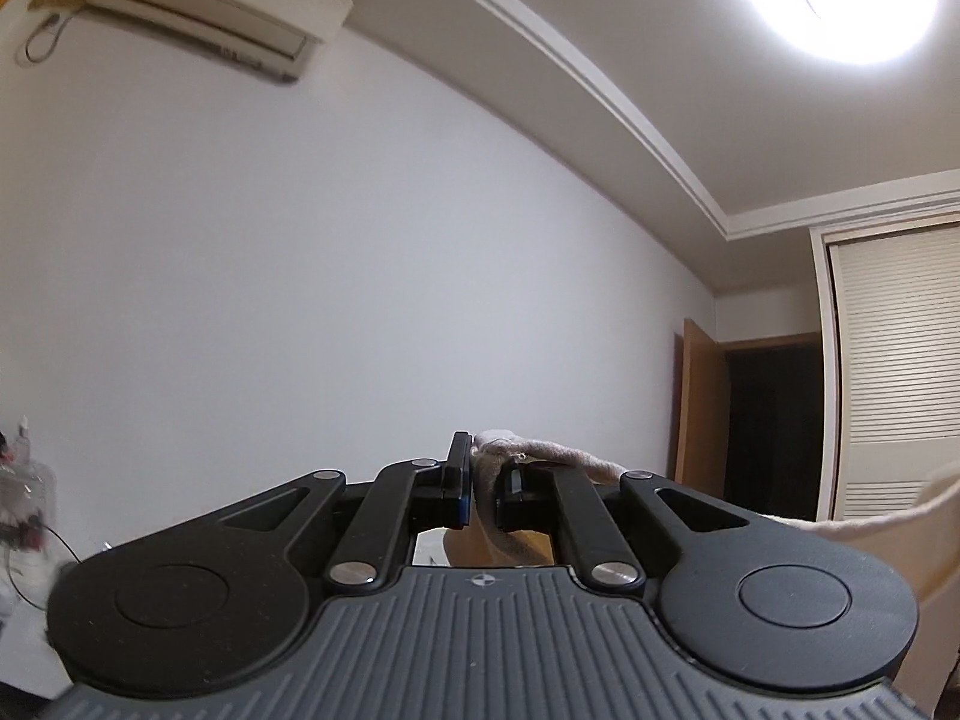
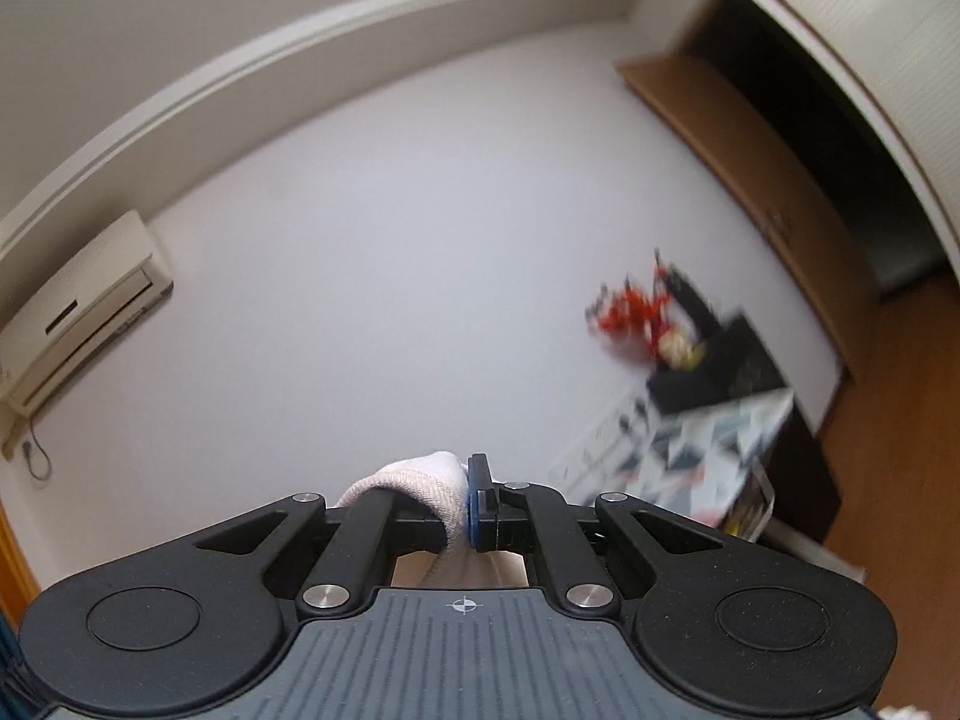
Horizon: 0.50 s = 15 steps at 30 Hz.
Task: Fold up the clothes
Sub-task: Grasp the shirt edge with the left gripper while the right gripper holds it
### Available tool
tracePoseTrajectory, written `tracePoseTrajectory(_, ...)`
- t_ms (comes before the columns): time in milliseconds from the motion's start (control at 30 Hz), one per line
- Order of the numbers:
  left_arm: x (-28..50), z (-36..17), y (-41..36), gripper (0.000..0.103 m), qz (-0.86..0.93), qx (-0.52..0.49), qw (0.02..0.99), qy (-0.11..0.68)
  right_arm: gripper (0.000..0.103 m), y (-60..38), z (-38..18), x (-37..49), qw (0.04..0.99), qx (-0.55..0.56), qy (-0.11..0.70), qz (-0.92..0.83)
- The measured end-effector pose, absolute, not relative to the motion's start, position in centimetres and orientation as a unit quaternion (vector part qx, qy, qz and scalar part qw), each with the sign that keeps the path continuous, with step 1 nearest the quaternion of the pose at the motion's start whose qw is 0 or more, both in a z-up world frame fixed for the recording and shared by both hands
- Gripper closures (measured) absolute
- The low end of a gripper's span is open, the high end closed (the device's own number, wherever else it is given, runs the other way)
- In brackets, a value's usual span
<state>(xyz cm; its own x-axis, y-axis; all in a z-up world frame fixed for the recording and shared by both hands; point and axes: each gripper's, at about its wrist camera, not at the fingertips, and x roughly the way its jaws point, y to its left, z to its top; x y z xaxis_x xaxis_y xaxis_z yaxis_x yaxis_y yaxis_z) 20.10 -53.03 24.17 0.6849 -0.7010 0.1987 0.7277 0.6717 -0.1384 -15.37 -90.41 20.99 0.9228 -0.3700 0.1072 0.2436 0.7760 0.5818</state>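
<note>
Grippers clenched on cloth: your left gripper [image 1: 480, 492] pinches the beige garment [image 1: 540, 456], trailing toward 3 o'clock; your right gripper [image 2: 462, 504] nips another edge. Thin bites may slip if you tug.

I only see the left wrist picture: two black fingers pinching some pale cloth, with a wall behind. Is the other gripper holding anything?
Observer: Yes. The right gripper is shut on pale cloth too; a fold bulges over its left finger.
Operator: Is there anything colourful in the room?
Observer: In the right view, a red ornament shows against the wall, blurred.
Operator: What is under it?
Observer: A black box, with a patterned sheet beside it; both are blurred.
</note>
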Motion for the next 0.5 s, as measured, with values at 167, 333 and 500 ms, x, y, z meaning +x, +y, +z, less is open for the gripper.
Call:
tracePoseTrajectory(167,23.4,22.9,-57.7,0.095,-0.418,-0.084,0.904,-0.045,0.098,-94.8,21.8,-11.8,0.95,0.22,-0.126,-0.181)
tracePoseTrajectory(333,29.0,24.2,-61.3,0.095,-0.413,-0.066,0.907,-0.043,0.099,-101.3,22.7,-4.3,0.945,0.252,-0.121,-0.169)
tracePoseTrajectory(500,34.8,27.0,-63.3,0.095,-0.388,-0.077,0.912,-0.108,0.099,-105.8,25.8,5.2,0.952,0.23,-0.143,-0.142)
